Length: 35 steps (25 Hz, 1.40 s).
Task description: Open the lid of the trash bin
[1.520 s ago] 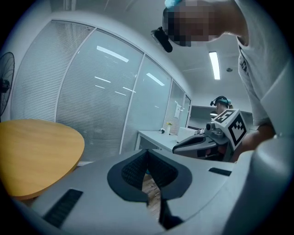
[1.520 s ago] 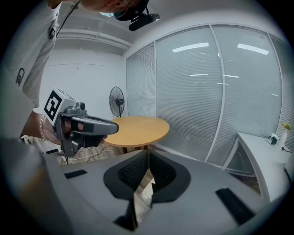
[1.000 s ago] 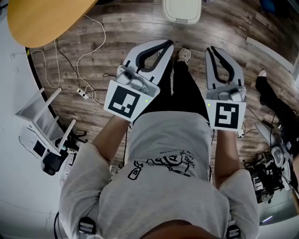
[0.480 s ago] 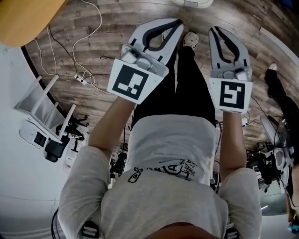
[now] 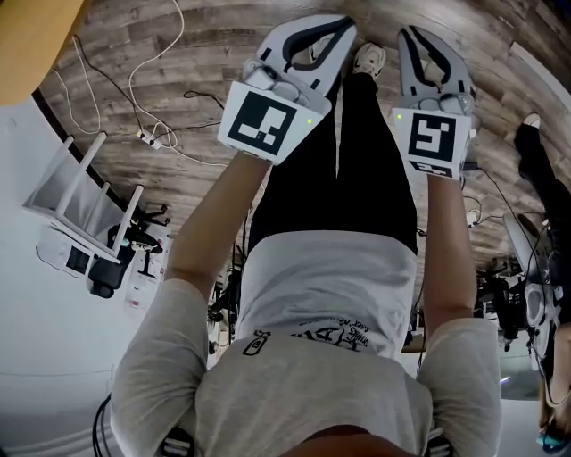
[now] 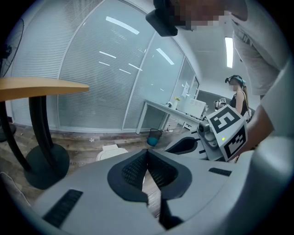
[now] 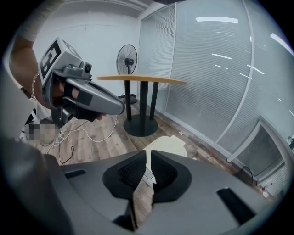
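The white trash bin (image 6: 110, 151) stands on the wood floor ahead with its lid down; in the right gripper view its cream lid (image 7: 169, 146) shows just beyond the jaws. It is out of the head view. Both grippers hang side by side in front of the person's legs, well short of the bin. My left gripper (image 5: 343, 22) (image 6: 147, 151) is shut, its tips meeting with nothing between them. My right gripper (image 5: 412, 32) (image 7: 149, 152) is opening, with a narrow gap between its tips and nothing in it.
A round wooden table on a black pedestal (image 7: 140, 124) stands left of the bin, with a fan (image 7: 126, 57) behind it. Cables (image 5: 152, 80) trail over the floor at the left. A white rack (image 5: 80, 214) sits lower left. A glass wall runs behind the bin.
Both grippers have sunk toward the floor and sit higher in the head view. The bin has slipped out of that view's top edge.
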Each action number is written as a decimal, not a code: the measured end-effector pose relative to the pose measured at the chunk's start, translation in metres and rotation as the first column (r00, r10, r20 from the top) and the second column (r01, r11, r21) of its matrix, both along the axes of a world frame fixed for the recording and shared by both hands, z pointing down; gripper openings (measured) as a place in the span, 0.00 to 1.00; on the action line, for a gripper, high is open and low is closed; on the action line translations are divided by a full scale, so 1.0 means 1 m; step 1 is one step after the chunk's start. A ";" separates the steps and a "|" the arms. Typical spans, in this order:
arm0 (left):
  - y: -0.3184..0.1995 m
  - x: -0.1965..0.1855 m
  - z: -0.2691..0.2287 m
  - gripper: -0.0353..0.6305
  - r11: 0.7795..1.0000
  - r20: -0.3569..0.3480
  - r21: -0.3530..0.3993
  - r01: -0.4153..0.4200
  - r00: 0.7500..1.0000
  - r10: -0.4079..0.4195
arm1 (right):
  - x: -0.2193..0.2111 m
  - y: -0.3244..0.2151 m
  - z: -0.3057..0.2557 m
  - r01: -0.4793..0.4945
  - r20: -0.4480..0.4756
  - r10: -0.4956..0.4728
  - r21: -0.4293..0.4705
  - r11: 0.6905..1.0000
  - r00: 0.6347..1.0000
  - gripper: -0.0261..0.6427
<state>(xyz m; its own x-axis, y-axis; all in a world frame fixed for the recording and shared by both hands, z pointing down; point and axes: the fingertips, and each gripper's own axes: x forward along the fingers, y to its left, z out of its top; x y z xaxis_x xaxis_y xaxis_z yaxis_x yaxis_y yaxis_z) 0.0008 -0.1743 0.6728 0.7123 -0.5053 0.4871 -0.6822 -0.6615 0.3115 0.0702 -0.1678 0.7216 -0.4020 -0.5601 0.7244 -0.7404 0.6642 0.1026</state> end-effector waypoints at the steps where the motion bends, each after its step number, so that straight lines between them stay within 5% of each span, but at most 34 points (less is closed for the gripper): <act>1: -0.001 0.000 0.009 0.08 1.000 0.005 -0.005 0.000 1.000 0.000 | 0.000 -0.001 0.010 0.012 -0.016 -0.012 0.001 1.000 1.000 0.10; 11: -0.009 0.007 0.089 0.08 1.000 0.045 -0.020 -0.023 0.999 0.024 | -0.006 -0.010 0.102 0.119 -0.155 -0.122 -0.025 0.993 0.980 0.12; 19: -0.011 0.006 0.164 0.08 0.993 0.087 -0.121 -0.009 0.996 0.020 | -0.007 -0.006 0.169 0.267 -0.307 -0.277 -0.075 0.961 0.911 0.17; 35: -0.010 0.007 0.247 0.08 0.959 0.149 -0.284 0.001 0.988 0.044 | -0.017 -0.010 0.237 0.269 -0.333 -0.324 -0.200 0.942 0.886 0.19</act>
